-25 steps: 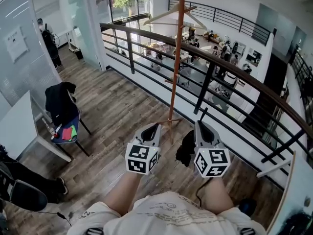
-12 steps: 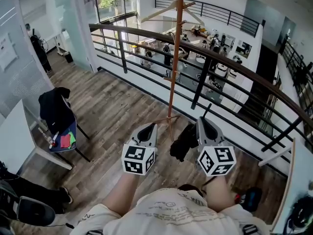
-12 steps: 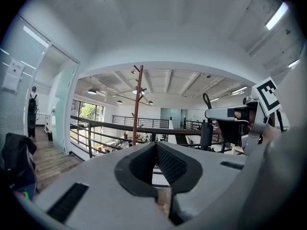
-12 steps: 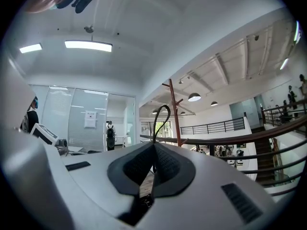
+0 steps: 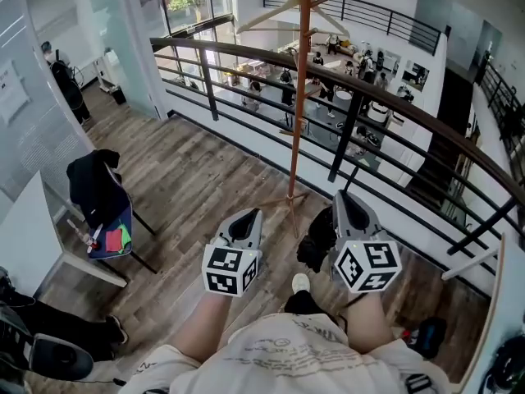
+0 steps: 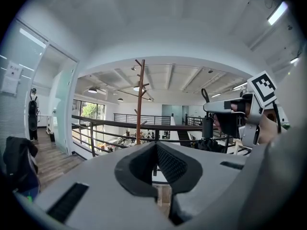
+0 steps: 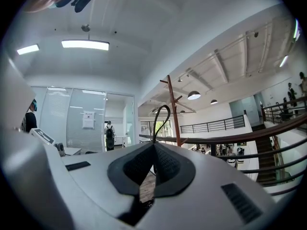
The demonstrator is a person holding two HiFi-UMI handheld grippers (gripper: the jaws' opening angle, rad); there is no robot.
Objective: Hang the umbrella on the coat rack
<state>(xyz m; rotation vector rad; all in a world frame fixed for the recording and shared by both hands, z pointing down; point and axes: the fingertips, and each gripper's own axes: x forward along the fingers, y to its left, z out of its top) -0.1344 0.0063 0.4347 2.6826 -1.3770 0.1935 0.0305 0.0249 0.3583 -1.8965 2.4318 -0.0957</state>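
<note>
The coat rack is a tall brown pole with short pegs, standing by the railing just ahead of both grippers; it also shows as the coat rack and the coat rack. My right gripper is shut on the handle of the folded black umbrella, whose bundle hangs at its left side. The umbrella's strap loop sticks up beyond the right gripper. In the left gripper view the umbrella's handle is clamped in the right gripper. My left gripper is shut and empty, left of the pole.
A dark metal railing runs across behind the rack, with a drop to a lower floor beyond. A chair with a black jacket and a white table stand at the left. A wooden hanger hangs high on the rack.
Both grippers and the umbrella have moved closer to the coat rack. A shoe now shows between the arms.
</note>
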